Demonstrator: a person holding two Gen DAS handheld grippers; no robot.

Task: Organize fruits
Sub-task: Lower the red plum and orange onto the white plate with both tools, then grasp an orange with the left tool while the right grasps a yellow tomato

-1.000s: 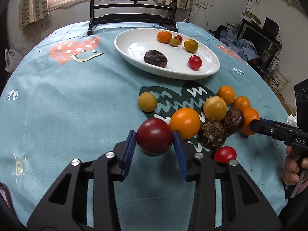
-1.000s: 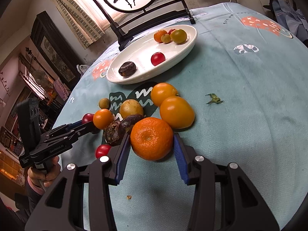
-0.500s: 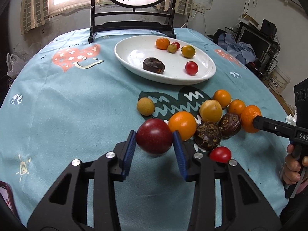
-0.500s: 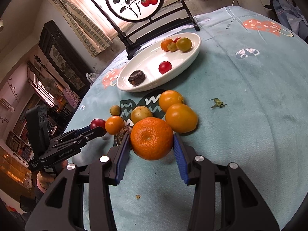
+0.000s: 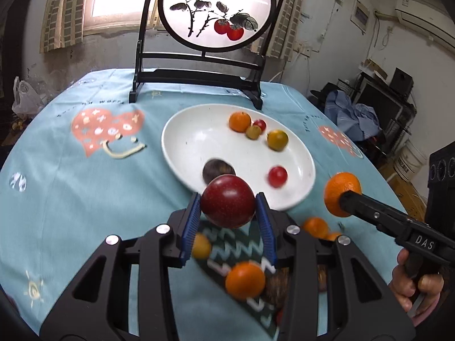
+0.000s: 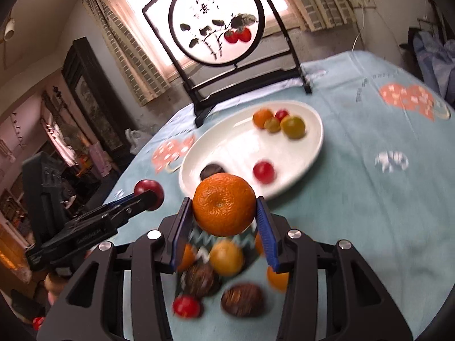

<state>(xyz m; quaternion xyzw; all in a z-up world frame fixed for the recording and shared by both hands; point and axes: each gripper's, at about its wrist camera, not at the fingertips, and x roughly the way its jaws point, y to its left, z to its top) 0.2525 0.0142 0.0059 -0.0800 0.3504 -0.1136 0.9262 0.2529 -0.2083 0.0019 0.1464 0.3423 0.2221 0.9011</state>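
Note:
My left gripper (image 5: 228, 217) is shut on a dark red plum (image 5: 227, 201), held in the air just short of the white oval plate (image 5: 184, 139). My right gripper (image 6: 224, 220) is shut on a large orange (image 6: 224, 203), also lifted, near the plate's front rim (image 6: 312, 147). The right gripper with the orange also shows in the left wrist view (image 5: 342, 198). The left gripper with the plum shows in the right wrist view (image 6: 149, 194). The plate holds several small fruits and a dark passion fruit (image 5: 217, 169). Loose fruits (image 6: 226, 257) lie on the cloth below both grippers.
A round painted screen on a black stand (image 5: 199, 79) stands at the table's far edge behind the plate. The round table has a light blue patterned cloth (image 5: 71, 187). Clutter and furniture stand beyond the table at the right (image 5: 378, 108).
Both grippers have risen from the fruit pile and moved forward toward the plate, carrying the plum and the orange. The loose fruits now lie below and behind the fingertips.

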